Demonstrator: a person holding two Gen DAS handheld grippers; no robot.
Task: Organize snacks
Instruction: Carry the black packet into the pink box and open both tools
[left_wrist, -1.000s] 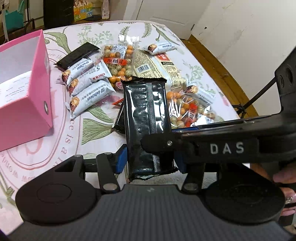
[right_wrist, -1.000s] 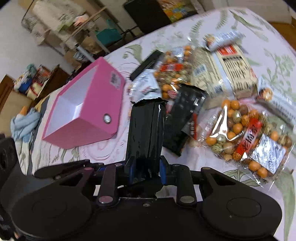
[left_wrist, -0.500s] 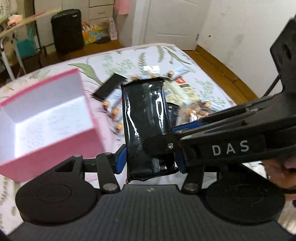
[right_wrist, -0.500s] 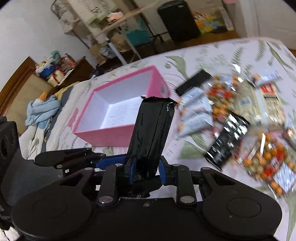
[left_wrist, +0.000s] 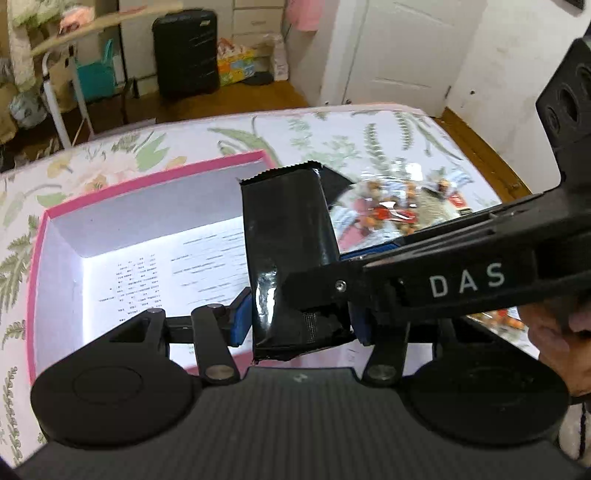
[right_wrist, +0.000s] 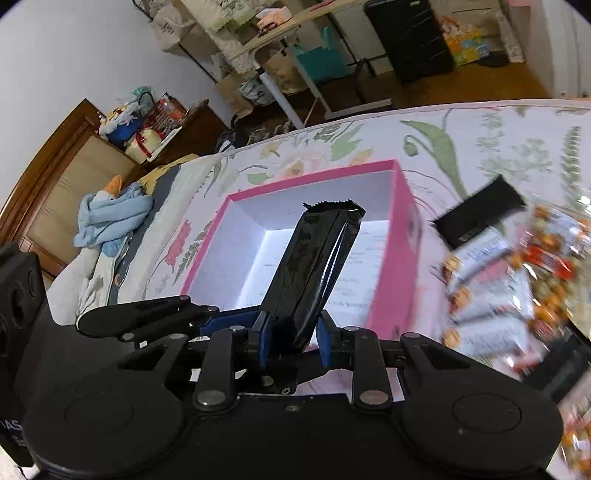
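Note:
A glossy black snack packet stands up between the blue pads of my left gripper, which is shut on it. A finger of the right gripper lies across the packet's lower face. In the right wrist view a black packet is clamped edge-on in my right gripper, with a finger of the left gripper reaching in from the left. I cannot tell whether both hold one packet. Below and beyond it sits the open pink box, its pink wall on the right and its white inside bare.
A blurred pile of snack bags lies right of the box on the floral cloth, with a flat black packet beside it. A person's hand grips the right tool. A black suitcase stands on the floor beyond.
Both grippers have carried the black packet leftward and a little upward, from over the snack pile to over the open pink box. The grips have stayed shut.

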